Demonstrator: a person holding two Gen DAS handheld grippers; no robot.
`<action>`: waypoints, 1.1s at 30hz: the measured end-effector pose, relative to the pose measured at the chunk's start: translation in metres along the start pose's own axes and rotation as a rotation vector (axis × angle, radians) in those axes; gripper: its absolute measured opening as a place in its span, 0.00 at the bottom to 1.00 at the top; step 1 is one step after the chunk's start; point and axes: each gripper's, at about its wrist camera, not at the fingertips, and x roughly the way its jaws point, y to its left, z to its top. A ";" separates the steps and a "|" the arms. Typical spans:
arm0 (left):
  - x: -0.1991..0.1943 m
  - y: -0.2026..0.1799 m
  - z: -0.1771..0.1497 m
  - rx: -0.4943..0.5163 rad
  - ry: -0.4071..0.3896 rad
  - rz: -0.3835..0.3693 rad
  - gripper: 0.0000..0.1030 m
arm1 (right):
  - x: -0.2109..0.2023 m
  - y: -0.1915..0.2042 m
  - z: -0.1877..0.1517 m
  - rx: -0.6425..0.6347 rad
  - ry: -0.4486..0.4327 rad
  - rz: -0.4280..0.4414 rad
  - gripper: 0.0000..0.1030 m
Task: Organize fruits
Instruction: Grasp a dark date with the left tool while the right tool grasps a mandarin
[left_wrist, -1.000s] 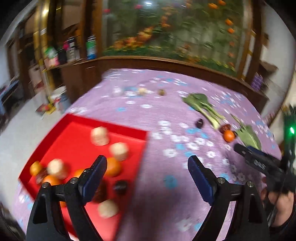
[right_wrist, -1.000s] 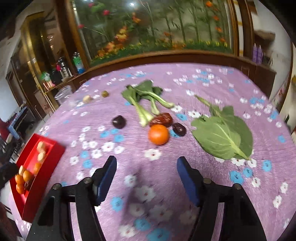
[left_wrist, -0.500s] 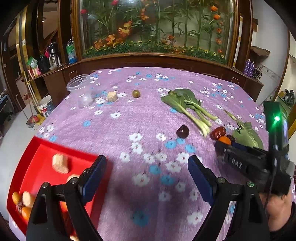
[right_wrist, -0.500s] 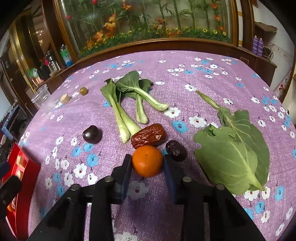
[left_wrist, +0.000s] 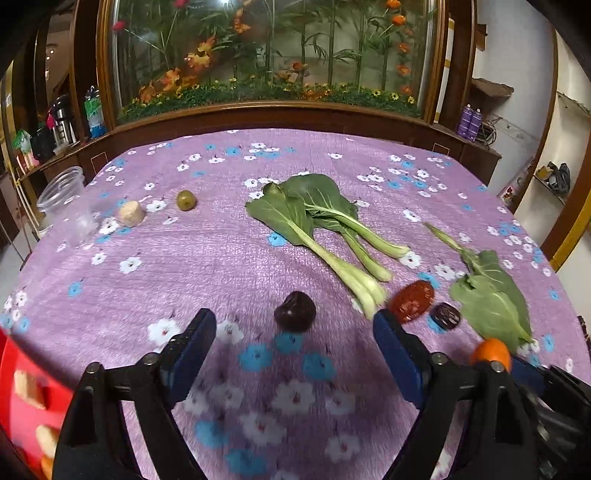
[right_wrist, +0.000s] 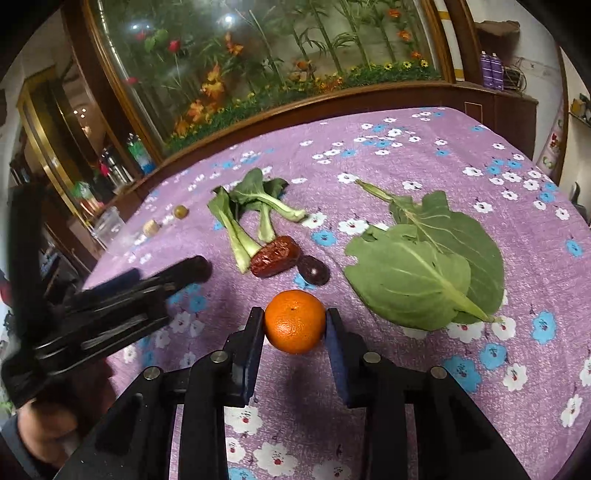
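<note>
The right claw (right_wrist: 295, 334) grips an orange (right_wrist: 295, 321) just above the purple flowered table (right_wrist: 424, 369), pads pressed to both its sides. The left claw (left_wrist: 293, 345) hangs with nothing between its fingers, jaws closing, a dark plum (left_wrist: 294, 311) lying just beyond its tips. At the left edge, a red tray (left_wrist: 22, 384) is cut off and blurred, its pale contents hard to identify. Bok choy (left_wrist: 325, 229) lies mid-table.

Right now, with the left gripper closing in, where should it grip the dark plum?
Take the dark plum across its widest middle, coming down from the near side. It is round and sits alone on the cloth, clear of the bok choy. The left gripper already straddles its line, jaws closing, nothing between them.
</note>
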 end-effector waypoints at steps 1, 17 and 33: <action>0.005 0.000 0.000 0.000 0.004 0.010 0.74 | 0.000 0.001 0.000 -0.005 -0.003 0.010 0.34; 0.015 0.006 -0.005 -0.005 0.108 -0.034 0.22 | -0.003 0.003 -0.002 -0.005 -0.003 0.090 0.35; -0.128 0.035 -0.091 -0.088 0.049 -0.070 0.22 | -0.018 0.040 -0.013 -0.157 0.008 0.047 0.35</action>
